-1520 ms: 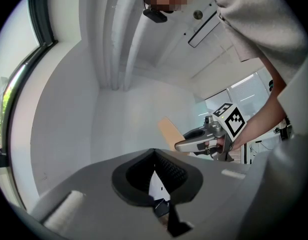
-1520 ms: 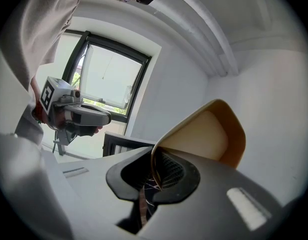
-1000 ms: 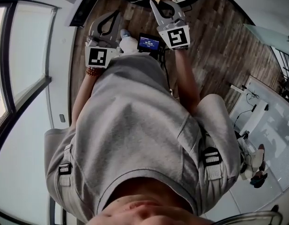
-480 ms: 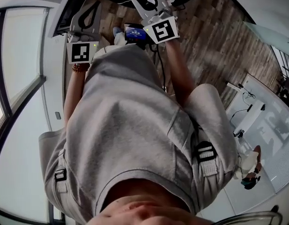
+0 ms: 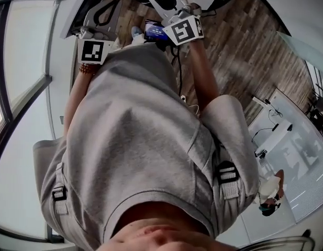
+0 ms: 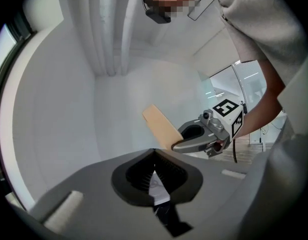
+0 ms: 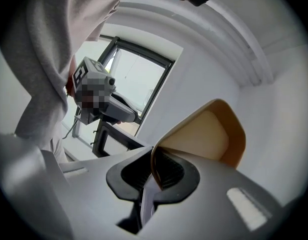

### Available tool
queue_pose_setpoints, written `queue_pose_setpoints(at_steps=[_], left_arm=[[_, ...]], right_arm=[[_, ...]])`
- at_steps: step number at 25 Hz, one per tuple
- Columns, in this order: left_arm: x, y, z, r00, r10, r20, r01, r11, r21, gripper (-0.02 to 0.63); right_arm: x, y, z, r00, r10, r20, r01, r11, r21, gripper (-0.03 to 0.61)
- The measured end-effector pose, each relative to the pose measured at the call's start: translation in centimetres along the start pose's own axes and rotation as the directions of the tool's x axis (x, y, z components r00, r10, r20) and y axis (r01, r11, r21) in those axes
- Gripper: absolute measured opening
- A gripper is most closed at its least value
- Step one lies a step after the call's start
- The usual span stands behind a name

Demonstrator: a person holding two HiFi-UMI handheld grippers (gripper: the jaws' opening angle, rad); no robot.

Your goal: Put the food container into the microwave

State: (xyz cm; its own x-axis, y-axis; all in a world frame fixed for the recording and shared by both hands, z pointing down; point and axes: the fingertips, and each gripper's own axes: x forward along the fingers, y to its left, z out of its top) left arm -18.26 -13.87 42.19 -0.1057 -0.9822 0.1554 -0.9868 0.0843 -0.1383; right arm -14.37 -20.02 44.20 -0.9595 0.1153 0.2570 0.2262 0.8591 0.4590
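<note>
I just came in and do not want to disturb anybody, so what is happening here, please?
A person holds a gripper in each hand, out in front of the body. The right gripper is shut on the rim of a tan food container and holds it up in the air. The left gripper is beside it, with its jaws together and nothing between them. The container is not set down anywhere yet.

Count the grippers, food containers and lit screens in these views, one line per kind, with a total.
Grippers: 2, the left gripper and the right gripper
Food containers: 1, the tan food container, clamped by its rim in the right gripper
Lit screens: 1, the small screen in the head view
Total: 4
</note>
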Motion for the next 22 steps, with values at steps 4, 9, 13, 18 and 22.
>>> queue_pose_setpoints(at_steps=[4, 9, 13, 18, 22], left_arm=[[-1.3, 1.1, -1.1, 1.000, 0.010, -0.019, -0.011, 1.000, -0.028, 0.002], [-1.4, 1.6, -2.9, 0.998, 0.035, -0.043, -0.037, 0.999, -0.034, 0.002], [-1.6, 1.2, -3.4, 0.998, 0.054, -0.044, -0.056, 0.997, -0.044, 0.002], [-1.9, 0.9, -4.4, 0.993, 0.104, -0.047, -0.107, 0.992, -0.063, 0.002], [-2.1, 0.7, -5.2, 0.989, 0.135, -0.056, -0.139, 0.987, -0.078, 0.002]], right_arm=[[2.0, 2.0, -0.5, 0.996, 0.088, -0.006, -0.088, 0.995, -0.037, 0.029], [3.1, 4.4, -2.1, 0.974, 0.223, -0.044, -0.227, 0.966, -0.127, 0.029], [3.1, 6.1, -3.7, 0.937, 0.338, -0.091, -0.349, 0.922, -0.171, 0.029], [2.5, 9.3, -6.5, 0.846, 0.509, -0.158, -0.530, 0.833, -0.161, 0.029], [2.5, 11.9, -8.4, 0.782, 0.589, -0.204, -0.621, 0.765, -0.173, 0.029]])
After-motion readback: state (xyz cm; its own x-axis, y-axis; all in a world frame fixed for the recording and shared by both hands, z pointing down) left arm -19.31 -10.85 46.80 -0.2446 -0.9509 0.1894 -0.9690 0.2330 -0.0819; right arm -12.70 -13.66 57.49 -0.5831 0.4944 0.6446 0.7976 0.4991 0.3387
